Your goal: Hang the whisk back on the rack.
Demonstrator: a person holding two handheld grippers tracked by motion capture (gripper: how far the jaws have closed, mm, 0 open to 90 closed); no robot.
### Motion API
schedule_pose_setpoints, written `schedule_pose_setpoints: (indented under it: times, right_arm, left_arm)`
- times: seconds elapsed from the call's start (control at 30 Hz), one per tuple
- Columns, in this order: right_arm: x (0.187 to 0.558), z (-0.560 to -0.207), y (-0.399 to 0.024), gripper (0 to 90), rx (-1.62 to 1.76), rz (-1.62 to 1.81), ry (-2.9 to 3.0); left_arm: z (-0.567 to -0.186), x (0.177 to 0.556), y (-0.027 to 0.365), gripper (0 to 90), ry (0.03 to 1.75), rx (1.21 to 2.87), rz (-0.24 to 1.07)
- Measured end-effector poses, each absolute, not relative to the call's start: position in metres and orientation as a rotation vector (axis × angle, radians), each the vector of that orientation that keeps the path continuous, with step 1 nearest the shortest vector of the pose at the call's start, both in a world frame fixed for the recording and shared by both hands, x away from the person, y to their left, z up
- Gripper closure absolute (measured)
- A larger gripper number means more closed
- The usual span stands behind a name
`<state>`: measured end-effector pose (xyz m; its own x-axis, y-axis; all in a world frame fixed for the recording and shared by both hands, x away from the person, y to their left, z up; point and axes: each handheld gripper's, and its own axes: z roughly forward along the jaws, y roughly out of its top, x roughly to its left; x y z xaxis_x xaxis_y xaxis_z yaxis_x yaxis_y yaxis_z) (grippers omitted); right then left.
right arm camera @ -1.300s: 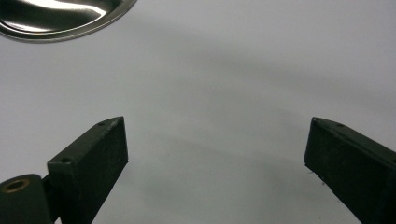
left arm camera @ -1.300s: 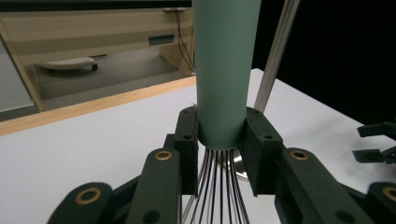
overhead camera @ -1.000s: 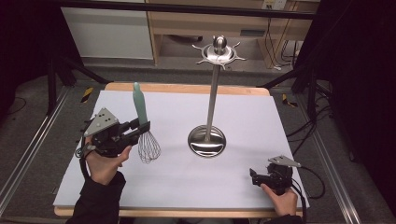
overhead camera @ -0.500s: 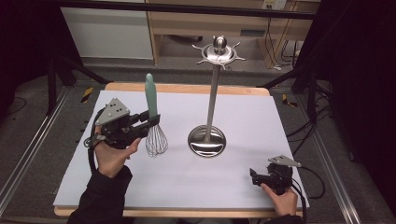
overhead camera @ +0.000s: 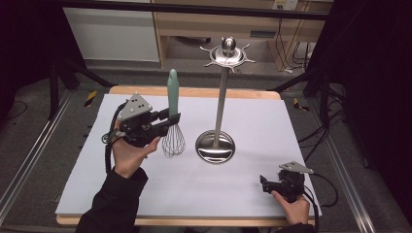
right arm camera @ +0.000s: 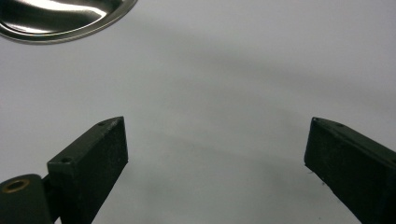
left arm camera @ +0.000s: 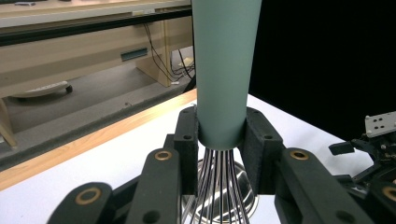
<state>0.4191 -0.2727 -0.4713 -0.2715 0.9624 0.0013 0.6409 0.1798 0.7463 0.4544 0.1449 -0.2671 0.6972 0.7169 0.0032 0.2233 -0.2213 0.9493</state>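
Two grippers are on the table and only one is working: my left gripper [overhead camera: 171, 120] is clamped on the whisk [overhead camera: 173, 116], its jaws pressed to either side of the green handle just above the point where the wires leave it, as the left gripper view shows plainly [left arm camera: 222, 154]. I have the whisk upright, handle up and wire head down, raised off the white mat [overhead camera: 145, 194] and hanging just left of the stand [overhead camera: 219, 97], whose round steel base sits near the middle of the table. My right gripper [overhead camera: 265, 183] rests low near the front right corner, well apart from the stand, jaws spread wide with nothing but bare mat between them [right arm camera: 215, 154]. I judge the step in hand to be the carry: the whisk is lifted and on its way to the stand, not yet hung. At the pole's top sits a hook ring [overhead camera: 228, 54] with short prongs, well above where the handle tip is now. Next I need to lift much higher and swing right, bringing the handle's end to one prong; I cannot tell whether that tip has a loop or hole. The grip is low on a tapered handle, so I would move slowly to keep it from slipping or tilting.
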Motion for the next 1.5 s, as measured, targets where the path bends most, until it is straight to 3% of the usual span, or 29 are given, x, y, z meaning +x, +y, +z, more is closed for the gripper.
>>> schedule_pose_setpoints:
  times: [0.57,1.5]
  right_arm:
    - [0.419,-0.471,-0.273,6.7,1.504,0.892,1.984]
    - [0.419,-0.47,-0.273,6.7,1.511,0.899,1.977]
  left_arm:
    - [-0.261,0.47,0.115,69.0,0.727,1.826,0.529]
    - [-0.248,0.487,0.098,69.0,0.741,1.885,0.526]
